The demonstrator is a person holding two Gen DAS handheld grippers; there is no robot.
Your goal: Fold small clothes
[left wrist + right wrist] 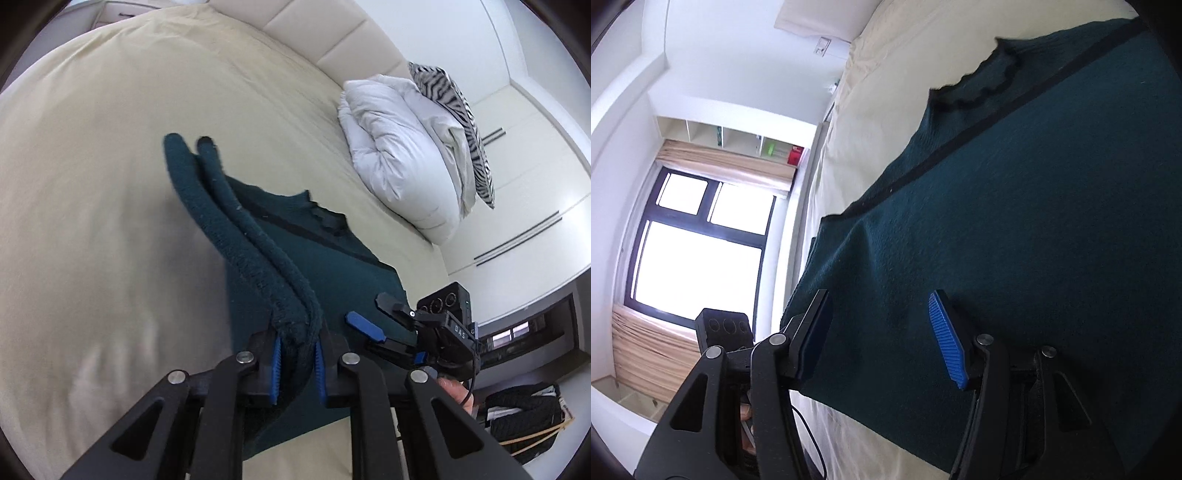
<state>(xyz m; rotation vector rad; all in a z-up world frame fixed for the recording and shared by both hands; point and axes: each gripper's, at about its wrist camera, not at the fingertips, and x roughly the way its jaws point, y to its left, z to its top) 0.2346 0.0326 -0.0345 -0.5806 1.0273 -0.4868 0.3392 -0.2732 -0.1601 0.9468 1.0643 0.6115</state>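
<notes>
**Left jaws hold the sleeve; right jaws stand open over the sweater body**

Garment: dark teal knit sweater [332, 266] with a black stripe [997, 122], spread on the cream bed sheet [110, 166]. The neckline end lies ahead of both sets of jaws.

Left gripper [297, 360]: jaws nearly closed and clamped on a bunched, rope-like length of the sweater, judged to be its sleeve [236, 225]. Blue pads [276, 369] press the knit from both sides. The sleeve's long axis runs straight ahead from the jaws, up and away, ending free at the cuff. That length looks lifted off the sheet, though blur makes this uncertain.

Right gripper [882, 339]: jaws apart, nothing between the pads. The sweater body lies directly under and ahead of them; whether the fingertips touch the fabric cannot be told. The garment's near edge sits just behind the fingertips, and its side edge runs along the outside of the left-hand finger [812, 343].

Key relation: the held sleeve sits to the left of the sweater body, with the right gripper [373, 314] just beside the left one over that body. Judgement: next the sleeve gets carried across the body toward the right jaws; the left hand is the nearer and already has it.

Writing: "DAS" is readable on the right gripper's housing in the left wrist view. No garment label is visible.
</notes>
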